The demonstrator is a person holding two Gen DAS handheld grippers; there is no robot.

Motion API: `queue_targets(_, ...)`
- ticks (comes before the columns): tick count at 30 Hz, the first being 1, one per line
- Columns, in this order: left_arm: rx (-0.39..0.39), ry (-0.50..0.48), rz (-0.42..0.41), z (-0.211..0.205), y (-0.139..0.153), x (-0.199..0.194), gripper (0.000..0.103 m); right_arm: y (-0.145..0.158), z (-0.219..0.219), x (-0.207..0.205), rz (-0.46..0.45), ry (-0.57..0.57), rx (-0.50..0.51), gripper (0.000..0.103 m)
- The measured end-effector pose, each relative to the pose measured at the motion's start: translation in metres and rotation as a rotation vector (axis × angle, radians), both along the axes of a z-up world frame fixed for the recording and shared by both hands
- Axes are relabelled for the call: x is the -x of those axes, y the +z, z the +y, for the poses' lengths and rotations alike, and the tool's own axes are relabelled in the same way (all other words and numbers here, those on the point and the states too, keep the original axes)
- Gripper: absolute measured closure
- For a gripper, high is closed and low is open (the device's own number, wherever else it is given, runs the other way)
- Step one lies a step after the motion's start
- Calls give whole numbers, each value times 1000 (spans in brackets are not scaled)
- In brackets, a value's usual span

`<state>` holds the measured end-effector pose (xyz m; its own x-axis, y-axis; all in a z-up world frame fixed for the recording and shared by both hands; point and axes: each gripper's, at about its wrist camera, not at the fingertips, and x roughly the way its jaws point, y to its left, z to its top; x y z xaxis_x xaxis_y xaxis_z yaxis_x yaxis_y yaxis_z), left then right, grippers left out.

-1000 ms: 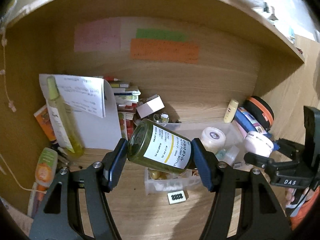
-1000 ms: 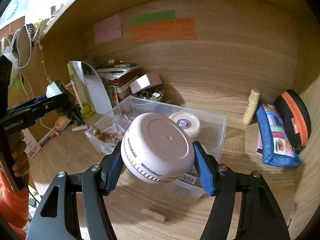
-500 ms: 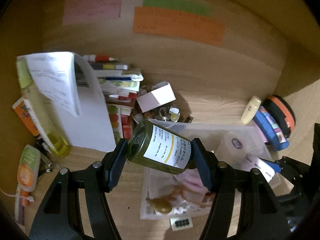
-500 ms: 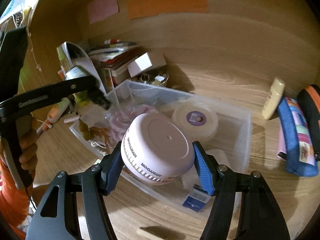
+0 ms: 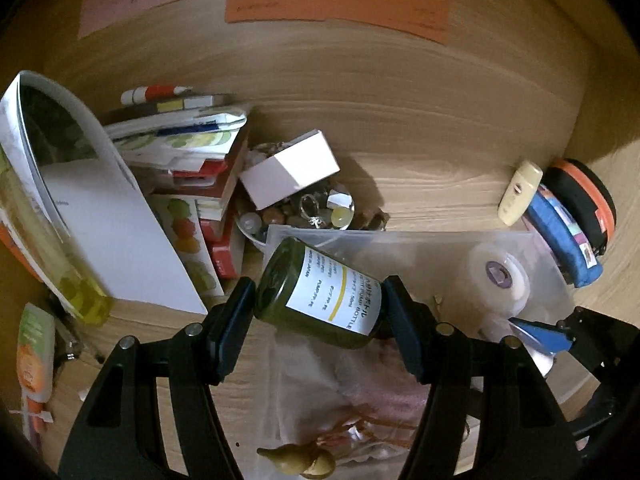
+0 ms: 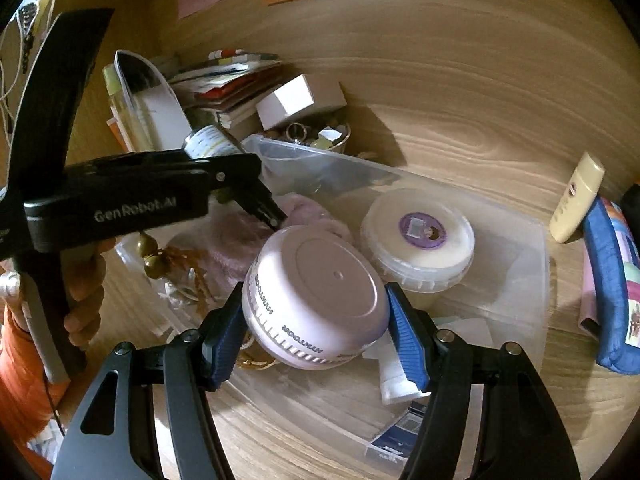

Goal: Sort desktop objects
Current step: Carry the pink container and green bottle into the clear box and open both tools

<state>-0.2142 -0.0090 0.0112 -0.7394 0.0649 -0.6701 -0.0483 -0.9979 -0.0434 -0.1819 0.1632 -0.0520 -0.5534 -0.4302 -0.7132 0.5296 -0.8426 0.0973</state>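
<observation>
Above the clear bin [image 6: 532, 248], left tongs [image 5: 318, 314] clamp the green bottle [image 5: 320, 294], right tongs [image 6: 314, 330] the pink jar [image 6: 316, 296].

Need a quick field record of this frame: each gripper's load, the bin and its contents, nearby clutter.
left gripper: shut on green bottle, lying sideways between the pads, over the bin
right gripper: shut on pink jar, tilted, over the bin
clear bin: on the wooden desk, open top
in bin: white tub with purple label, pink cloth, small items
right of bin: cream tube, blue pouch
behind bin: white box, stack of books
</observation>
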Motion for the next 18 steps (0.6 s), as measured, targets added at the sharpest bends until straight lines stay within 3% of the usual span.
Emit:
queue_targets(5,14,-5,-20,-1,-2,2,29,0,-2,0,1,-3,-16,40)
queue_targets(18,1,-24,17,-6,10,-15,29,5,2,-9,-9,-48,-23,39)
